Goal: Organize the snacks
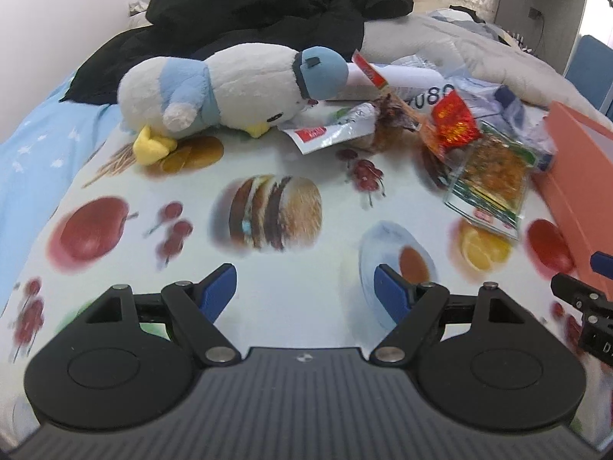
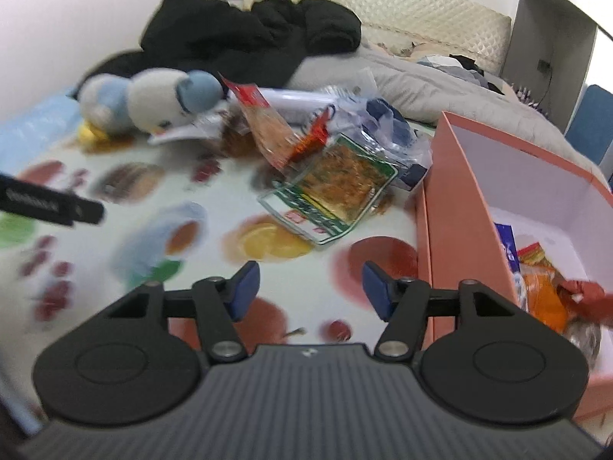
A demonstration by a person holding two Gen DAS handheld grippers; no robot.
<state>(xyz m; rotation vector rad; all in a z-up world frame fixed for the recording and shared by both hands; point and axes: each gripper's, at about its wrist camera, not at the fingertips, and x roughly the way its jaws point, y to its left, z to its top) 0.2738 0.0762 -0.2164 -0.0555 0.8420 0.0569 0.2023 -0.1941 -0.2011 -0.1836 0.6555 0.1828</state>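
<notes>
The food-print cloth [image 2: 214, 299] carries everything. My pink box [image 2: 465, 207] sits at its right edge, some snacks already inside. The loose pile lies toward the far edge, the green-bordered packet [image 2: 337, 188] nearest. My right gripper [image 2: 311, 285] and left gripper [image 1: 305, 293] both gape empty. I'd approach that packet low and pinch one edge.

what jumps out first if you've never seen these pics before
A white and blue plush penguin lies on its side at the far edge of a cloth printed with food pictures. To its right a heap of snack packets spills toward an open pink box, which already holds a few snacks. Both grippers, left and right, hover open and empty.
</notes>
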